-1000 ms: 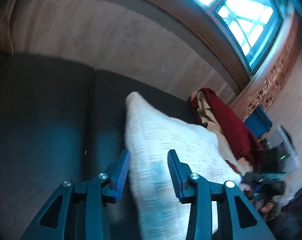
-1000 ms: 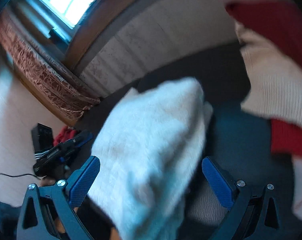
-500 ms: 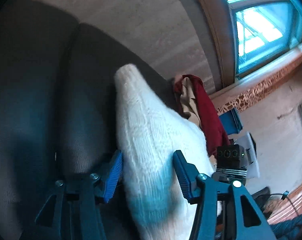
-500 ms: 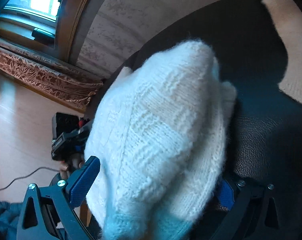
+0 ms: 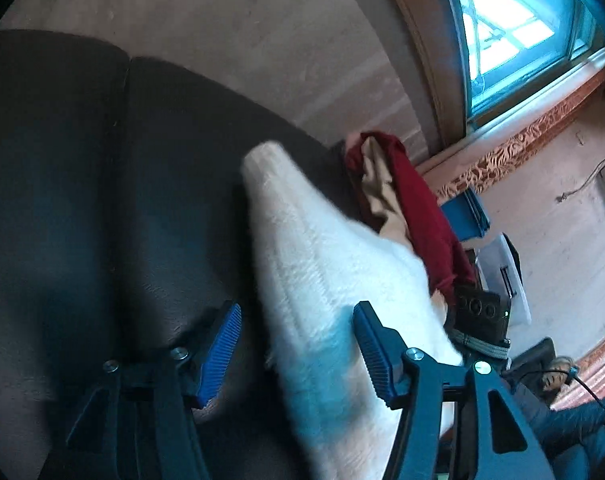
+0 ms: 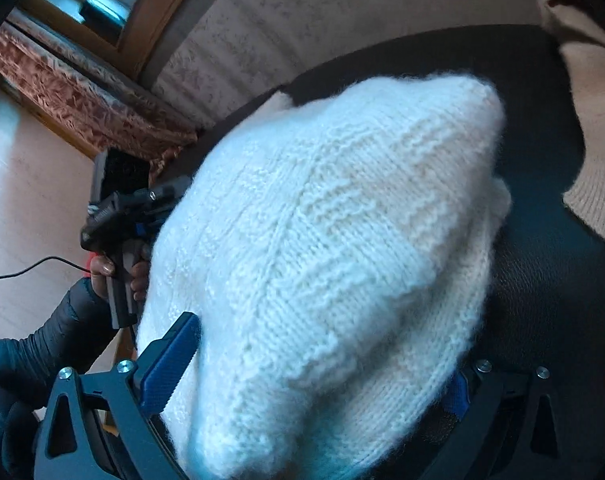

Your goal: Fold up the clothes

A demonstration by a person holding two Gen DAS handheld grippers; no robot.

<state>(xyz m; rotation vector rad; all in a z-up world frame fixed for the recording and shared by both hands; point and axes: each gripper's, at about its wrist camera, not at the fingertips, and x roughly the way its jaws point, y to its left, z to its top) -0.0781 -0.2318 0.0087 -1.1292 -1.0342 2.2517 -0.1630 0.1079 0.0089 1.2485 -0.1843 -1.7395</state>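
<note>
A fluffy white knitted garment (image 5: 326, 280) lies folded on a dark leather sofa (image 5: 102, 200). My left gripper (image 5: 296, 354) is open, its jaws wide apart around the garment's near edge, not pinching it. In the right wrist view the same white knit (image 6: 322, 260) fills the middle, bulging between the jaws of my right gripper (image 6: 310, 372), which is open; its right finger is mostly hidden behind the fabric. The left gripper and the hand holding it (image 6: 118, 236) show at the garment's far left side.
A dark red and beige pile of clothes (image 5: 406, 204) lies on the sofa's far end; beige knit (image 6: 594, 152) shows at the right. A blue box (image 5: 466, 216) and a window (image 5: 514, 28) stand beyond. Wall behind the sofa.
Both grippers have moved in closer and lower over the white knit. The left jaws have spread wider. The garment now fills more of the right view.
</note>
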